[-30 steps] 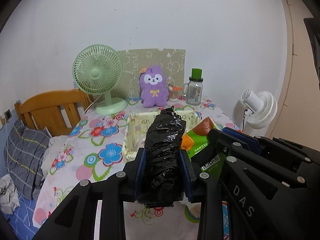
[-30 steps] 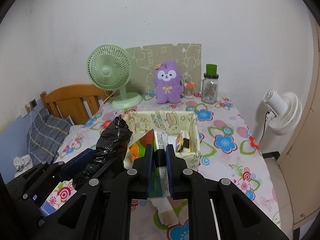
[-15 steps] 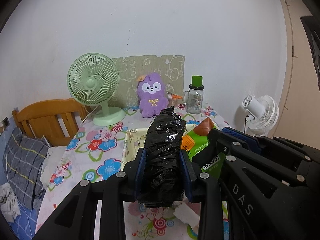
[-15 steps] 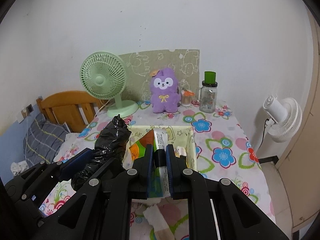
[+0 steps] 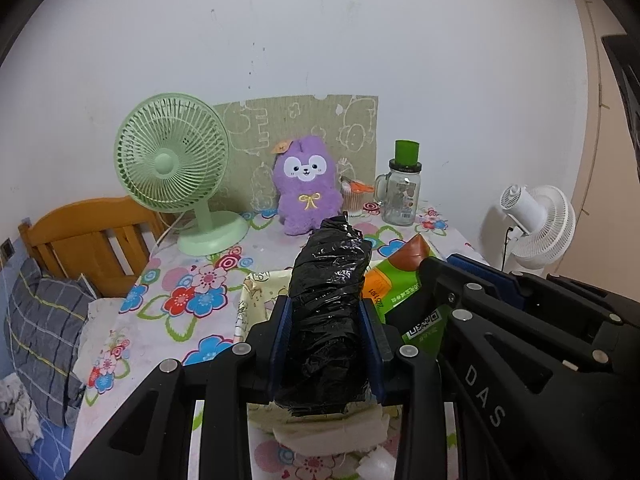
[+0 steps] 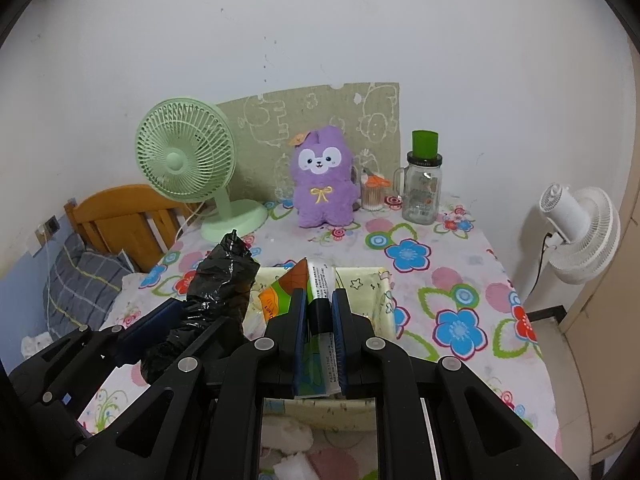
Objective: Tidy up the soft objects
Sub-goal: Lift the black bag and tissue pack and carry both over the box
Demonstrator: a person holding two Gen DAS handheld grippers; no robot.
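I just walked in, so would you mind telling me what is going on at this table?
A person is tidying soft items with two handheld grippers. The left gripper is clamped on a black plastic bundle, and the right gripper is shut on a green and orange packet. Both hang above a pale yellow fabric bin on the flowered tablecloth.

At the back of the table [image 6: 472,280], against the wall, a fan [image 6: 188,168] stands at the left, a plush toy [image 6: 322,180] in the middle and a jar [image 6: 422,188] at the right. A box [image 6: 384,300] sits before them at the frame centre. A second fan [image 6: 576,232] stands off the table at the right edge, and a chair [image 6: 124,216] at the left.
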